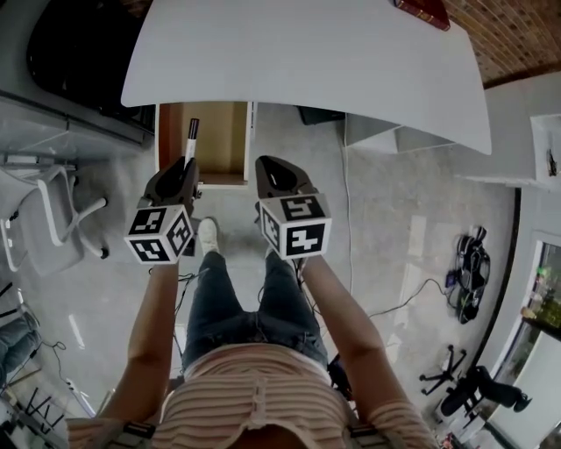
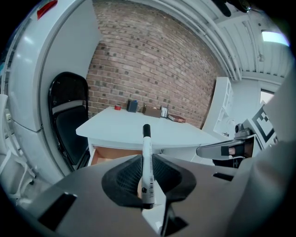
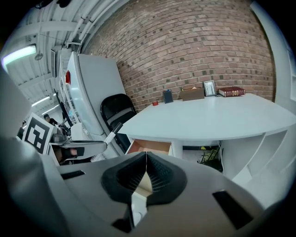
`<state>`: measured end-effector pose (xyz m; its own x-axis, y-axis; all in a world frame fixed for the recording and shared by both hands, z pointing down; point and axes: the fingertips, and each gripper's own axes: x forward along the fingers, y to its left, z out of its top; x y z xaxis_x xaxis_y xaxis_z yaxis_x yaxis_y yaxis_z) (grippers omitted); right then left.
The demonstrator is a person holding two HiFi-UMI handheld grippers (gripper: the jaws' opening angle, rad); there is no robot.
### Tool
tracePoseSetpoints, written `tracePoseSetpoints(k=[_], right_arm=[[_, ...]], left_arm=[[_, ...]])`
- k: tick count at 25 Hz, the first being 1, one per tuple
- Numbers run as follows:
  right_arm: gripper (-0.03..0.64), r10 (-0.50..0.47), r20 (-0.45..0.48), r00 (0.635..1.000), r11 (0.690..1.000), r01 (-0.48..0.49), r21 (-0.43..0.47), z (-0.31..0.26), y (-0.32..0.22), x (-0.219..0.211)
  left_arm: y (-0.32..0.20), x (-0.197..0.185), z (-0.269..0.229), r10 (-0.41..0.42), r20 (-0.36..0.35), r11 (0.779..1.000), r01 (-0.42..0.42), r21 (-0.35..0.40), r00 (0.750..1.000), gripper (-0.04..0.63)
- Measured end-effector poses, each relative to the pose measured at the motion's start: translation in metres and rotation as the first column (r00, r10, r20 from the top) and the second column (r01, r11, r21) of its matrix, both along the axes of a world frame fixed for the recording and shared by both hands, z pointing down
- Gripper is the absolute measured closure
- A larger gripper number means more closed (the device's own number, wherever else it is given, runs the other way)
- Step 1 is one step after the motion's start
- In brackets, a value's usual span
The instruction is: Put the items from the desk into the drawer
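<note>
A white desk [image 1: 307, 61] fills the top of the head view, its bare surface curving from upper left to upper right. Below it, at the bottom centre of the frame, stands a person in a striped top and jeans [image 1: 245, 307], both arms stretched toward the desk. A black chair [image 1: 79, 53] sits in the upper left corner, beside the desk's left end.

Under the desk's near edge, left of centre, a wooden drawer [image 1: 219, 131] stands pulled open, its pale brown inside showing.

The left gripper [image 1: 184, 171], left of centre, is clamped on a white marker [image 1: 192, 136] with a black cap. The jaws pinch the marker's lower end and the capped end sticks out ahead of them, over the open drawer's front left corner. The right gripper [image 1: 273, 175], just right of centre, has its jaws pressed together with nothing between them, and hangs near the drawer's front right corner.

A dark red book [image 1: 422, 10] lies at the desk's far edge, upper right of the frame.
</note>
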<state>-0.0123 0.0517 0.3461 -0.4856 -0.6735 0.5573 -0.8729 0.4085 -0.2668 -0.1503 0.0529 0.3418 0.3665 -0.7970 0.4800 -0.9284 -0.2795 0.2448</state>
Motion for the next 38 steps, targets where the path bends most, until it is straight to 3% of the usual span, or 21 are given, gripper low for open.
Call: tracePoseSetpoints(k=[9, 23, 32, 38], right_arm=[[0.600, 0.033, -0.048, 0.998, 0.998, -0.035, -0.048, 0.036, 0.002, -0.038], [0.600, -0.004, -0.053, 0.999, 0.989, -0.003, -0.145, 0.122, -0.017, -0.075], [0.600, -0.044, -0.076, 0.996, 0.982, 0.029, -0.189, 0.166, -0.029, -0.077], [0.600, -0.052, -0.062, 0.997, 0.968, 0.035, -0.247, 0.190, -0.037, -0.082]], left_arm=[[-0.004, -0.047, 0.067, 0.013, -0.017, 0.988, -0.015, -0.153, 1.000, 0.522], [-0.047, -0.054, 0.154, 0.054, -0.010, 0.961, -0.054, -0.270, 0.999, 0.522], [-0.081, -0.051, 0.220, 0.024, -0.037, 0.933, -0.036, -0.357, 0.999, 0.522], [-0.100, -0.061, 0.249, -0.045, -0.048, 0.922, 0.023, -0.385, 0.998, 0.522]])
